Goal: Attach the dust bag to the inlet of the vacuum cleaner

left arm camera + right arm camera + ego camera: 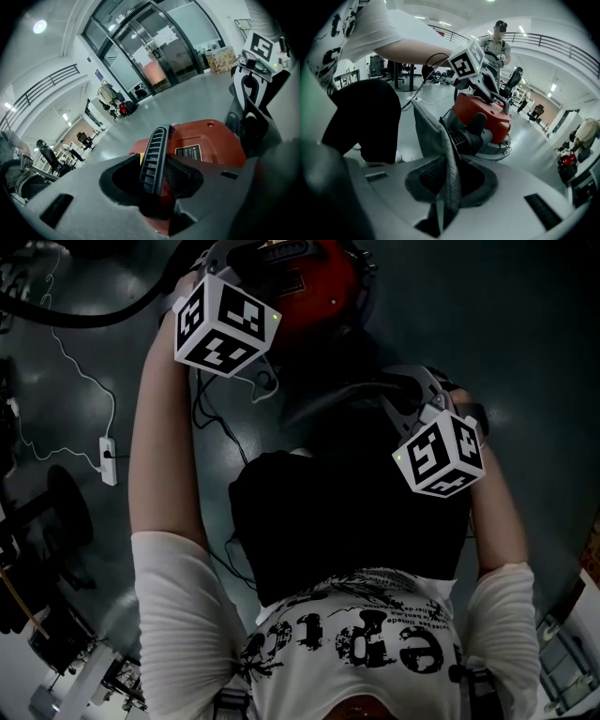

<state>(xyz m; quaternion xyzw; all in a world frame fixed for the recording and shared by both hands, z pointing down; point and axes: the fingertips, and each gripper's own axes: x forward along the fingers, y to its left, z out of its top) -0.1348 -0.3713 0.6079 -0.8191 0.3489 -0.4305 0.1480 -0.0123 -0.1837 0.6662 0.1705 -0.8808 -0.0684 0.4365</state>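
Note:
The red vacuum cleaner [314,292] sits on the grey floor ahead of me. My left gripper [164,164], under its marker cube [225,326], rests on the vacuum cleaner [208,140]; its ribbed fingers [154,157] close on the red housing. The right gripper view shows the grey fabric dust bag [429,126] standing up between the jaws of my right gripper [449,159]. The pads stand slightly off the cloth. The bag reaches toward the black inlet [471,133] of the vacuum cleaner [487,115]. My right gripper's cube [439,454] is over my dark trousers.
A white power strip [108,460] with its cable lies on the floor at left, below a thick black hose [84,313]. Black cables [211,418] trail by the vacuum. A person [499,40] stands farther off, and glass doors [159,51] lie beyond.

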